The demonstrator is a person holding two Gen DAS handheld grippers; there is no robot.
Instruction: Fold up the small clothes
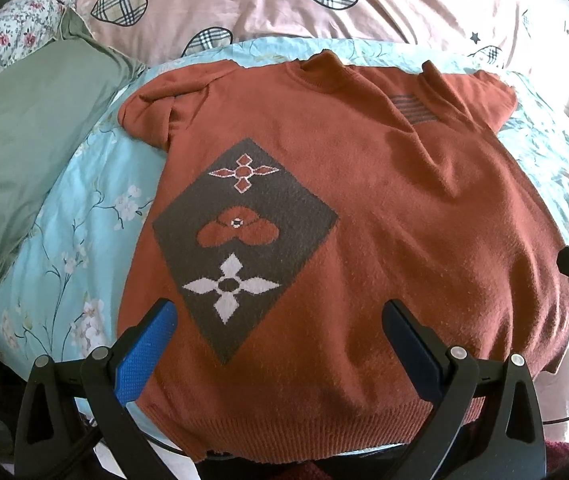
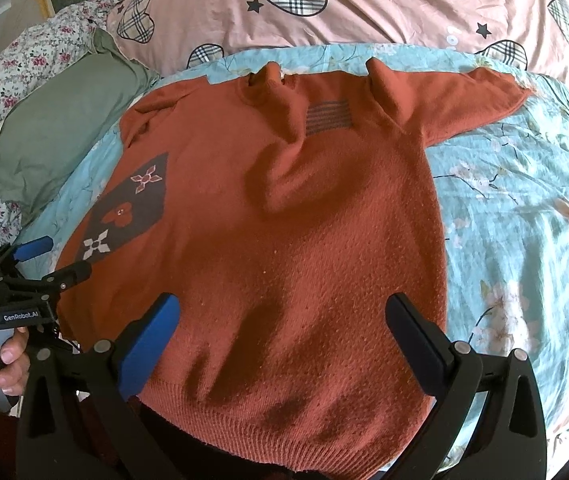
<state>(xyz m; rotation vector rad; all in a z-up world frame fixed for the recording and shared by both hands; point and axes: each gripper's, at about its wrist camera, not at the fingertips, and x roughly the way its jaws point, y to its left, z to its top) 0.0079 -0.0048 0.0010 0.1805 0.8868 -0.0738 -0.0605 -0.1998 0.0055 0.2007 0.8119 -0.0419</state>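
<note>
A rust-orange knit sweater (image 1: 384, 208) lies flat on the light blue floral bedspread (image 1: 68, 248), neck away from me, ribbed hem nearest. It bears a dark diamond patch (image 1: 244, 240) with flower motifs and a small striped patch (image 1: 414, 110) near the neck. It also shows in the right wrist view (image 2: 304, 240). My left gripper (image 1: 280, 320) is open above the hem, over the sweater's left half. My right gripper (image 2: 284, 312) is open above the hem, over the right half. Both are empty. The left gripper also shows in the right wrist view (image 2: 50, 262).
A green pillow (image 1: 32, 128) lies at the left. A pink quilt with plaid hearts (image 1: 284, 0) lies beyond the sweater. A floral quilt (image 2: 24, 64) is at the far left. Bare bedspread (image 2: 524, 208) stretches to the right of the sweater.
</note>
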